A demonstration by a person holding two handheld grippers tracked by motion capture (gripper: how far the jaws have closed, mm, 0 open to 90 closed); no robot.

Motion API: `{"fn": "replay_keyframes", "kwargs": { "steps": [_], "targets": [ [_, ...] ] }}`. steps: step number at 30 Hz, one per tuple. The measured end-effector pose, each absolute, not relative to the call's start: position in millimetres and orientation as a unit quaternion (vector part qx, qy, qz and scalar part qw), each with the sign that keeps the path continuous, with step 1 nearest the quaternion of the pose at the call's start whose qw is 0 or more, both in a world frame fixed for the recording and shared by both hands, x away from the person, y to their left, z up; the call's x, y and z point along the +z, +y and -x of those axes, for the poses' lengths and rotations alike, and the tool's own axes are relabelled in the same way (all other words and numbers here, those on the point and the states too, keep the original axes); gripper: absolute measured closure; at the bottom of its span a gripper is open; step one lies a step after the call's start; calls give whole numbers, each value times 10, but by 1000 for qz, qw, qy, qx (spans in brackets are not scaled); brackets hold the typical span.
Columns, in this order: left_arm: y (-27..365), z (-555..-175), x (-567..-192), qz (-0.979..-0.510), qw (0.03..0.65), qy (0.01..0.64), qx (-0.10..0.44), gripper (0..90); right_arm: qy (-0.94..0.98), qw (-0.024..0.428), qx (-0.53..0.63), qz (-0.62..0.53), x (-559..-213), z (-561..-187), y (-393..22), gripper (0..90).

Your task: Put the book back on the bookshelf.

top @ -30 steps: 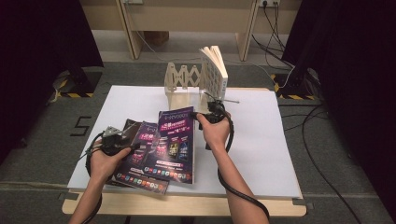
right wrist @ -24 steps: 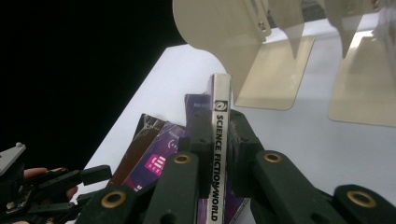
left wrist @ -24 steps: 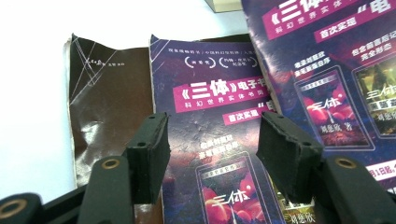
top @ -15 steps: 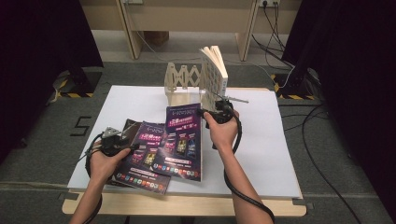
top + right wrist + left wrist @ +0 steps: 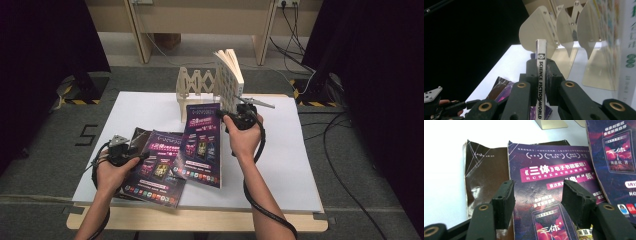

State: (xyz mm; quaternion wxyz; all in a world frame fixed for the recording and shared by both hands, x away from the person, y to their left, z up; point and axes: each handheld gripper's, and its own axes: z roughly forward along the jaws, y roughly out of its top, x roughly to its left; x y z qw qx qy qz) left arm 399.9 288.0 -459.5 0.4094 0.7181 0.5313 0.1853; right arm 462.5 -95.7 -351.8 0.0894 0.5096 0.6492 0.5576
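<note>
Purple-covered magazine (image 5: 202, 145) is standing clamped by its spine in the right tongs (image 5: 541, 75). The left tongs (image 5: 537, 197) are gaping apart, seemingly hovering over another magazine (image 5: 554, 195) on the bench (image 5: 295, 165).

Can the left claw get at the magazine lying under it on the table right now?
Probably yes: the left claw stands open just above the flat magazine, nothing between. The right claw holds the other magazine clear.
</note>
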Motion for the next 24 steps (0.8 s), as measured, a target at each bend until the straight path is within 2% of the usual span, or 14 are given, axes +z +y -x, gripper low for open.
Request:
{"fn": "replay_keyframes", "kwargs": {
  "steps": [9, 24],
  "targets": [
    [2899, -3962, -4593, -715, 411, 534, 188, 427, 641, 123, 566, -503, -3406, -4591, -1012, 838],
    [2940, -3926, -4569, -708, 414, 539, 191, 421, 626, 135, 588, -494, -3311, -4599, -1048, 837]
  ]
}}
